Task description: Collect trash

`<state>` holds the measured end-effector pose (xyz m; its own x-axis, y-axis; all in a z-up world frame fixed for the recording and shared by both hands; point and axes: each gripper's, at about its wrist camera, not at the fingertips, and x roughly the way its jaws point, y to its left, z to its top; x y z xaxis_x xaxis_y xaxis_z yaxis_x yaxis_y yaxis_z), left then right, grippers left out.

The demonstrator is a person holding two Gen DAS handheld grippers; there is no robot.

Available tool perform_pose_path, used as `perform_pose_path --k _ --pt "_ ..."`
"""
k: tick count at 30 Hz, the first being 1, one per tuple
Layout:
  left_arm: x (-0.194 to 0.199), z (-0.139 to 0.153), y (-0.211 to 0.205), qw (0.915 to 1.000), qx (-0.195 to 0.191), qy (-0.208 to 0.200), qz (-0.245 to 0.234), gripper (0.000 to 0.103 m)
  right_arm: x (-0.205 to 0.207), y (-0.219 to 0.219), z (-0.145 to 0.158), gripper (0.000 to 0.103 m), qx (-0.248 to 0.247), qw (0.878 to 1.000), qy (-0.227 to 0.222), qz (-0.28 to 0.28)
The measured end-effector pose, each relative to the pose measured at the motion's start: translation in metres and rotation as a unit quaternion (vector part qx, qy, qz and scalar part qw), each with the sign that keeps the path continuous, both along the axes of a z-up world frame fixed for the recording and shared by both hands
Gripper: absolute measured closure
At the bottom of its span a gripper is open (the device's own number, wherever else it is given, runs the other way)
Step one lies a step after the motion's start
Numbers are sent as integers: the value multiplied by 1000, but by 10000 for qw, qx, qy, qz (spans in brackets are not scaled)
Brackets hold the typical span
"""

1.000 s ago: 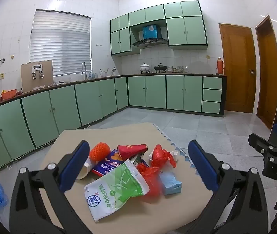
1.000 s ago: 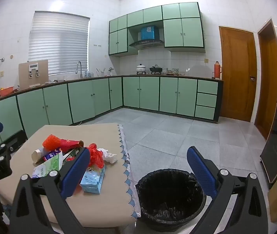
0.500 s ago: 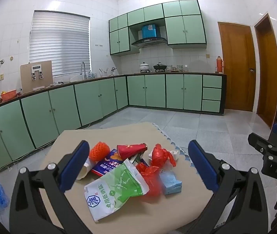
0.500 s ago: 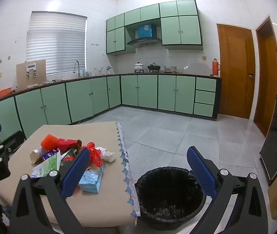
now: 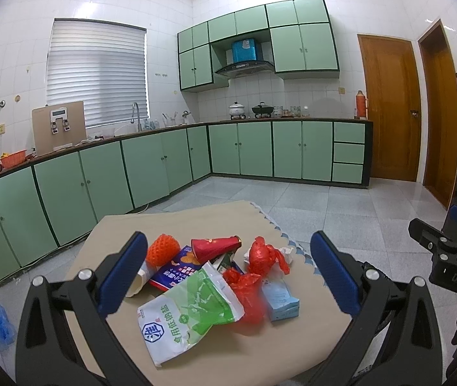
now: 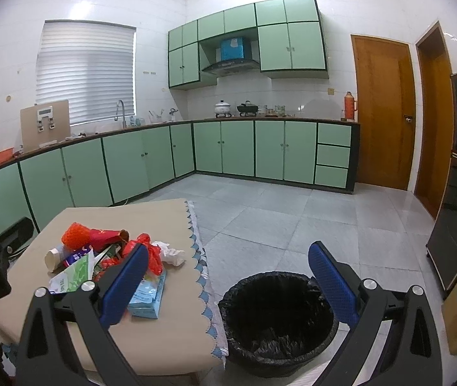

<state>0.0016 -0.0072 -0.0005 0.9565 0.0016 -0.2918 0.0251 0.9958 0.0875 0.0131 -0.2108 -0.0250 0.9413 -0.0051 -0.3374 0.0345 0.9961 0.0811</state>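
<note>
Left wrist view: The left gripper (image 5: 228,276) is held level above the near edge of the table (image 5: 177,225), pointing forward over the trash pile. Its jaws are spread wide, with the two blue pads (image 5: 122,276) flanking the pile; nothing is gripped and neither pad touches an item. The trash lies in one cluster at the table centre. Count, this view: one white-and-green salt bag (image 5: 190,315) nearest the camera; one light blue carton (image 5: 281,297) to its right; two crumpled red plastic pieces (image 5: 262,255), one behind the carton, one between bag and carton; one red paper cone (image 5: 217,247); one orange mesh ball (image 5: 163,251); one blue printed packet (image 5: 177,271); one white paper cup (image 5: 138,281) lying on its side, partly hidden by the left pad; one crumpled white tissue (image 5: 288,252) at the far right. Part of the right gripper (image 5: 450,251) shows at the right edge.

Right wrist view: The right gripper (image 6: 228,283) is held level at the table's right side, pointing forward above the floor. Its jaws are likewise wide apart and hold nothing. The left pad (image 6: 125,286) overlaps the pile in the picture; the right pad stands over the far rim of the bin. One trash bin (image 6: 276,318), lined with a black bag, stands on the floor just beside the table's scalloped edge. The same cluster is visible on the table. The body of the left gripper appears at the left edge.
</note>
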Motion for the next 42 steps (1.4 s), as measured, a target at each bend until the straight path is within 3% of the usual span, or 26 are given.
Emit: perform_pose_path --k 42 --pt "1 0 -2 10000 -14 11 5 5 1 0 -4 6 14 10000 18 -22"
